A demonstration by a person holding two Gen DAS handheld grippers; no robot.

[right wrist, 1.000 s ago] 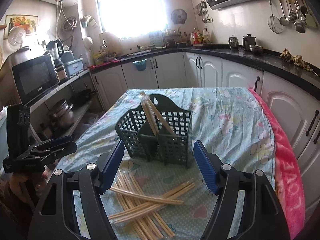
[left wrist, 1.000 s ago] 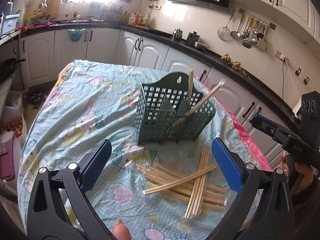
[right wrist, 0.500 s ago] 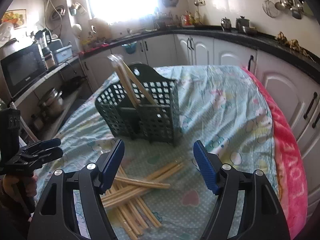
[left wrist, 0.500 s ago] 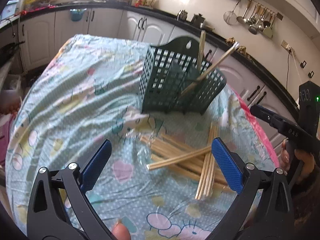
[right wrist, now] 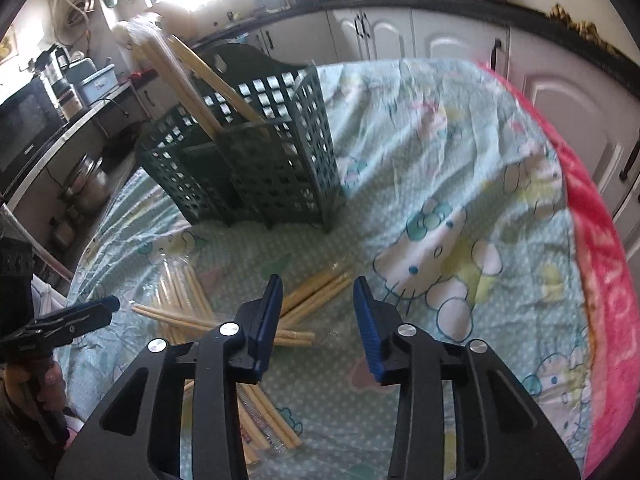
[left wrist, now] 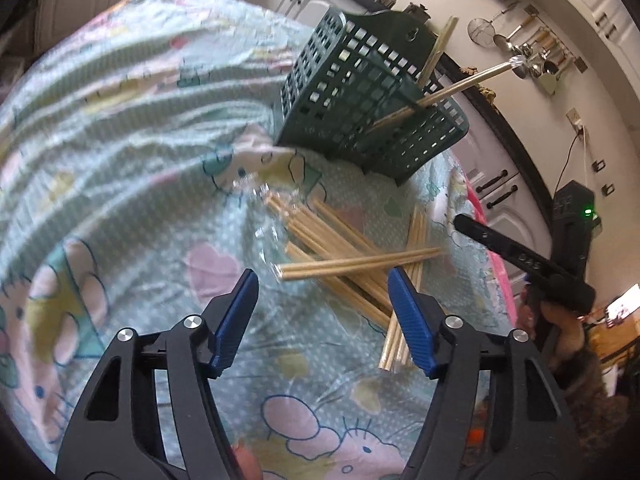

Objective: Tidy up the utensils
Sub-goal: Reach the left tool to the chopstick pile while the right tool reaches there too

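Note:
A dark green lattice utensil basket stands on the cartoon-print tablecloth, with a few wrapped chopstick pairs leaning in it. It also shows in the right wrist view. A pile of wrapped wooden chopsticks lies in front of the basket, and it shows in the right wrist view. My left gripper is open and empty just above the pile's near end. My right gripper is open and empty, low over a chopstick pair.
The table's right edge carries a pink towel. White kitchen cabinets and a black counter run behind the table. A microwave and pots stand at the left in the right wrist view.
Both grippers have dropped and moved forward towards the chopstick pile. Their jaws have narrowed, the right more than the left. The basket and chopsticks have not moved.

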